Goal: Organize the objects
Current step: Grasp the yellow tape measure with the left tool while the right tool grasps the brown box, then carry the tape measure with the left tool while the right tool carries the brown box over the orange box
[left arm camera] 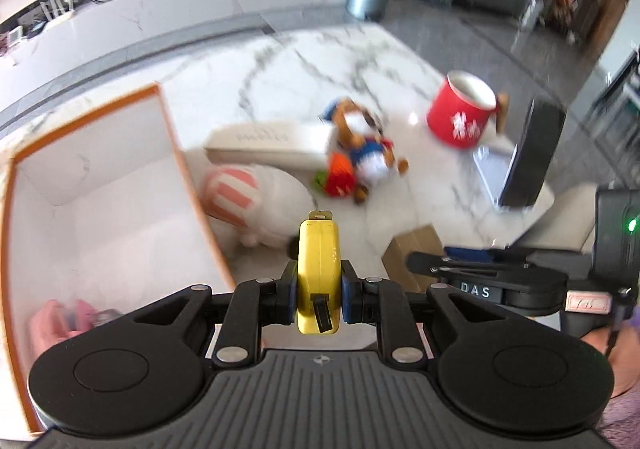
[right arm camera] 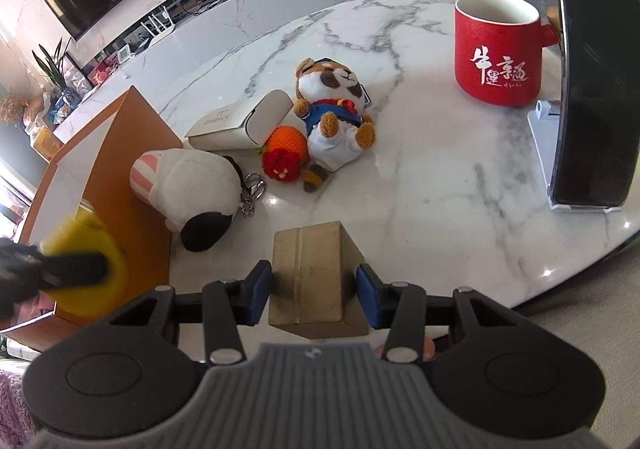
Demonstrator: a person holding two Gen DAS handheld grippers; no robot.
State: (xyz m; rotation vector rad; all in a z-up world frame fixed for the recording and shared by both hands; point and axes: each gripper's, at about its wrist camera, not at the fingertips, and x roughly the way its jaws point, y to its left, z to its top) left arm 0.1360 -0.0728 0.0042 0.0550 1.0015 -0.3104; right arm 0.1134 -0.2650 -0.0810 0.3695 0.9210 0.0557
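On a marble counter we work both grippers at once. Our left gripper has its fingers clenched on a yellow tape measure, which stands on edge between the blue pads at lower centre of the left wrist view, lifted clear of the counter and just right of the orange-rimmed box filling the left of that frame. The picture is blurred, and that is the first risk as we judge it: the narrow case is pinched across its flat sides, so a quick swing could let it pivot or slip out before it is over the box. It could also clip the box's orange wall.

In the right wrist view our right gripper straddles a small cardboard box at lower centre. The left pad sits against the carton's side, while a sliver of gap shows at the right pad, so we read these fingers as not yet gripping. The carton lies skewed between them; closing on it as it stands may twist it or push it toward the near edge of the counter.

A white plush toy, a dog plush and a red mug wait further up the frame.
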